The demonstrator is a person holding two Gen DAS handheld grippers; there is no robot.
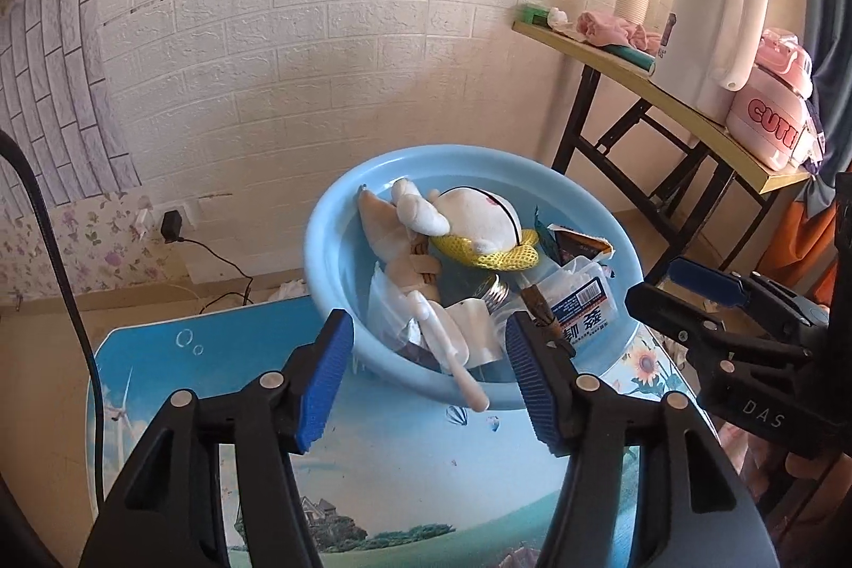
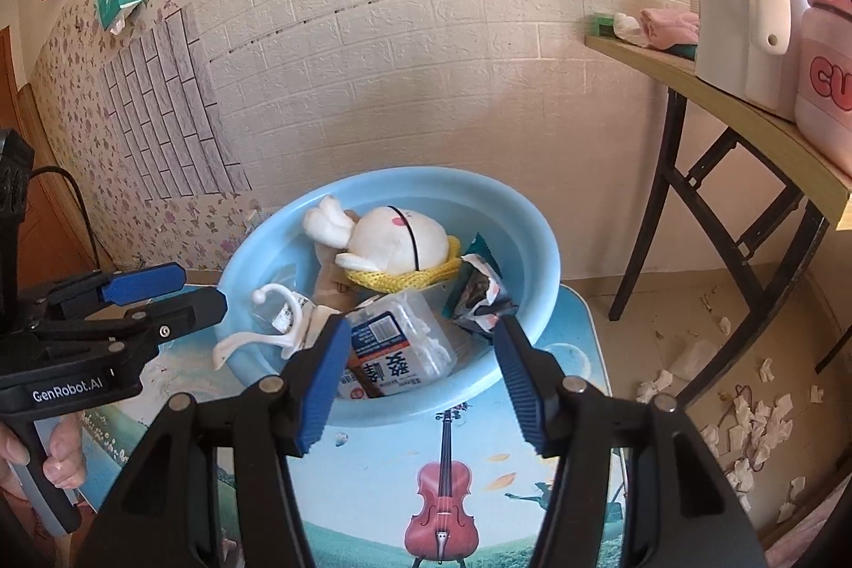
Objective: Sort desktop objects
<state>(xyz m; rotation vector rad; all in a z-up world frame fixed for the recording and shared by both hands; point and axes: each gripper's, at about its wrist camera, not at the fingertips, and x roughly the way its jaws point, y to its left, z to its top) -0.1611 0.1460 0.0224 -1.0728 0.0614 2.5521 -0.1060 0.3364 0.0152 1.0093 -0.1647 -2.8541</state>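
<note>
- Two grippers I'm holding, left gripper (image 1: 428, 376) and right gripper (image 2: 420, 381), fingers standing apart, gripping nothing.
- I'm seeing white plush toy (image 1: 479, 216) lying inside round light-blue plastic basin (image 1: 319, 259) on picture-printed tabletop (image 1: 213, 355).

The basin (image 2: 538, 248) was pale blue. In it lay a white plush toy (image 2: 399, 243) with a black line over its head and a pink mark, on a yellow mesh (image 2: 426, 278). A clear packet (image 2: 394, 344) carried a dark blue and white label with a barcode. A white hook-shaped plastic piece (image 2: 266, 334) hung over the basin's rim. The tabletop (image 2: 458, 488) bore a printed picture: blue sky, green hills and a red-brown violin. Both grippers were black with ribbed blue pads on the fingers (image 1: 325, 381). The far tabletop's (image 1: 687, 105) edge was yellow; on it stood a white kettle (image 1: 703, 35) and a pink box (image 1: 767, 126) with red letters.
</note>
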